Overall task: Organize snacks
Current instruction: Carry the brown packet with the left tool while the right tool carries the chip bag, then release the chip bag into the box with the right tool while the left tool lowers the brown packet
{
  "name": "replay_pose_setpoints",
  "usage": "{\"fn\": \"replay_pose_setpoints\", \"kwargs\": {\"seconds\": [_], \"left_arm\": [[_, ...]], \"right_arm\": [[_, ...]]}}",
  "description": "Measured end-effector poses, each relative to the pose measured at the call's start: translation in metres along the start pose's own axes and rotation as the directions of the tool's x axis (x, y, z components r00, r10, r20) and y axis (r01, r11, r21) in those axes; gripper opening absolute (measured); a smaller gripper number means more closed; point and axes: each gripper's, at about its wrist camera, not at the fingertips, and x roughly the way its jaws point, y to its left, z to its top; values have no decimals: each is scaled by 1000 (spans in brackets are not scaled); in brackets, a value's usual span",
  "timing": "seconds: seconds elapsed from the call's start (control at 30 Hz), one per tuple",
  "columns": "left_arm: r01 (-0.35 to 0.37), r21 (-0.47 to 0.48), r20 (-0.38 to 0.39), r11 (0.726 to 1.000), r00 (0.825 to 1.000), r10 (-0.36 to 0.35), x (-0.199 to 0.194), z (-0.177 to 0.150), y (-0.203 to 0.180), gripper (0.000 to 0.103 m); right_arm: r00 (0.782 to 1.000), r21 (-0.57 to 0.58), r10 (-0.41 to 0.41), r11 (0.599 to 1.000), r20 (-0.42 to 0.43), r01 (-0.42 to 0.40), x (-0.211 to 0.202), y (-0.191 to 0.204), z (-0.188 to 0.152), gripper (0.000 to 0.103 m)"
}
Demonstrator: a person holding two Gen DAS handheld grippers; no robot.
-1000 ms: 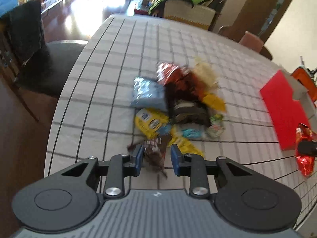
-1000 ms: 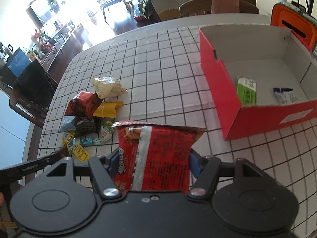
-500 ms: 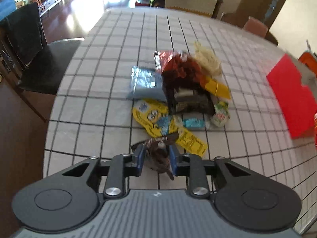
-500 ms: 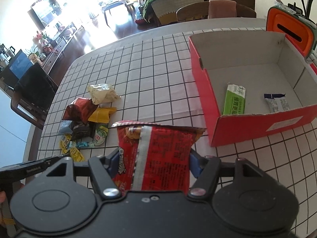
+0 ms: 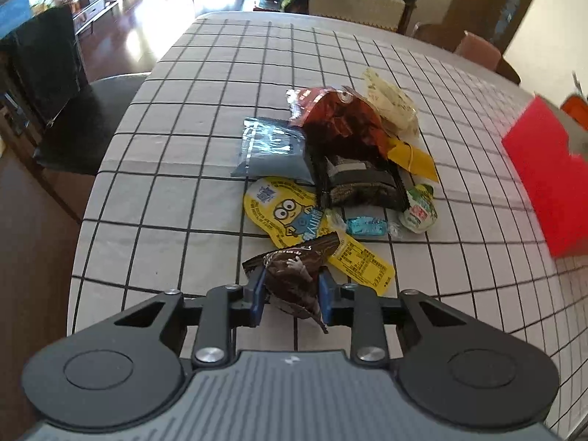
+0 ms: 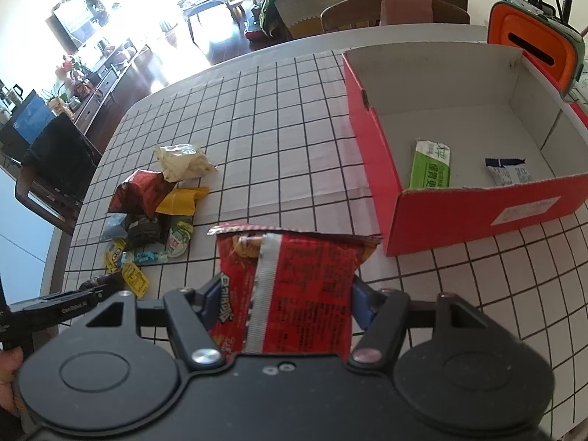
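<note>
A sunlit living room lies behind a tabletop covered in a white cloth with a black grid, and the snacks sit on it in one loose heap, well apart from the red box that seems meant to collect them. The box stands open at the top with its near wall facing the right wrist camera; a green packet and a small white-and-blue packet already lie flat on its floor, so the sorting looks begun but far from done.

The left tool is clenched on a dark brown wrapper, pinched across its middle between the blue pads, at the near edge of the heap just over the yellow cartoon pouch; whether the wrapper is clear of the cloth I cannot tell. Taking the nearest piece first probably keeps the rest of the heap undisturbed. Beyond it lie a blue packet, a crumpled dark red bag, a black pack, a pale crinkled bag, a teal candy and a small green-and-white cup.

The right tool grasps a large red snack bag by its sides, the bag upright with its back seam facing the camera, held near the box's front corner but not yet over the opening. The next step is likely to carry it above the rim and let go
</note>
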Motion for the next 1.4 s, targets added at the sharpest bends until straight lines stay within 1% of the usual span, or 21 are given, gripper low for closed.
{"fn": "replay_pose_setpoints", "kwargs": {"seconds": [0.17,0.27,0.37,0.53,0.73,0.97,1.2,1.3,1.4], "left_arm": [[21,-58,22,998,1000,-19,-9,-3,8,27],[35,-69,39,997,999,-32,-21,-4,8,27],[48,-67,61,997,997,-44,-36,1,1,27],[82,-23,101,996,992,-80,-61,18,-29,27],[125,68,139,990,981,-134,-75,43,-91,27],[167,165,149,972,970,-192,-70,66,-174,27],[193,247,107,950,968,-225,-50,78,-262,27],[187,290,92,938,971,-222,-40,82,-298,27],[186,322,70,928,973,-220,-32,84,-327,27]], "right_arm": [[1000,-6,-2,1000,6,2,-2,-2,2,66],[1000,-13,1,1000,14,-1,-4,-3,5,66],[1000,-21,5,1000,30,-5,-10,-7,11,66],[998,-31,21,999,63,-19,-22,-22,27,66],[994,-44,5,999,112,0,-37,-56,51,66],[991,-46,-13,999,134,19,-43,-109,77,66],[989,-51,-46,997,139,54,-39,-162,98,66],[989,-50,-51,997,140,58,-37,-182,109,66],[987,-52,-71,996,142,79,-33,-197,121,66]]}}
